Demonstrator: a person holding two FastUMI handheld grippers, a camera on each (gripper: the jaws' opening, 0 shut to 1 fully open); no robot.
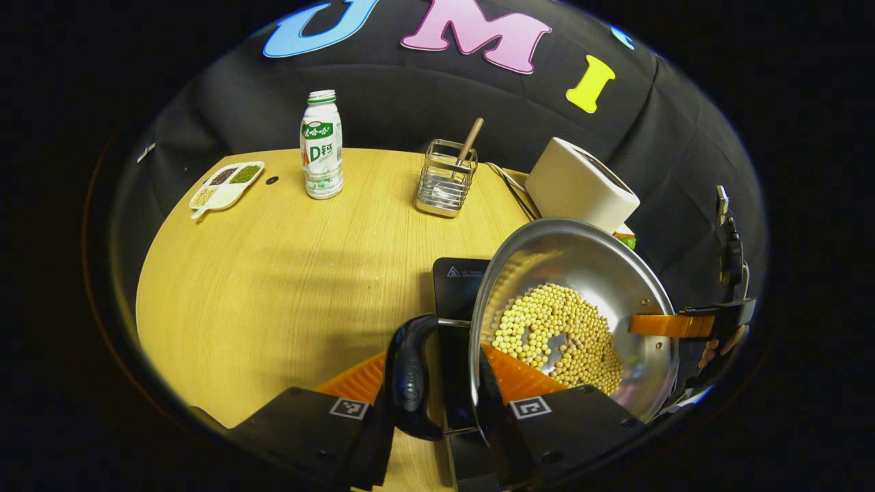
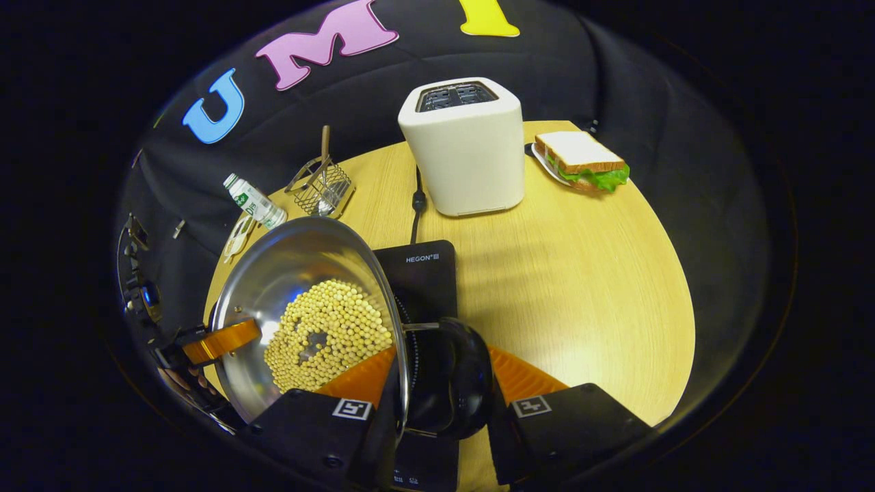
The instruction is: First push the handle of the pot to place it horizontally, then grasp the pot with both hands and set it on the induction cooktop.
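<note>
A steel pot holding soybeans hangs between my two grippers, over the black induction cooktop. My left gripper is shut on the pot's black side handle and rim. In the right gripper view, my right gripper is shut on the opposite black handle, with the pot to its left and the cooktop beneath. Each view shows the other gripper across the pot: the right gripper and the left gripper. Whether the pot's base touches the cooktop is hidden.
On the wooden table stand a milk bottle, a wire utensil rack, a divided dish of beans and a white toaster behind the cooktop. A sandwich lies at the far right.
</note>
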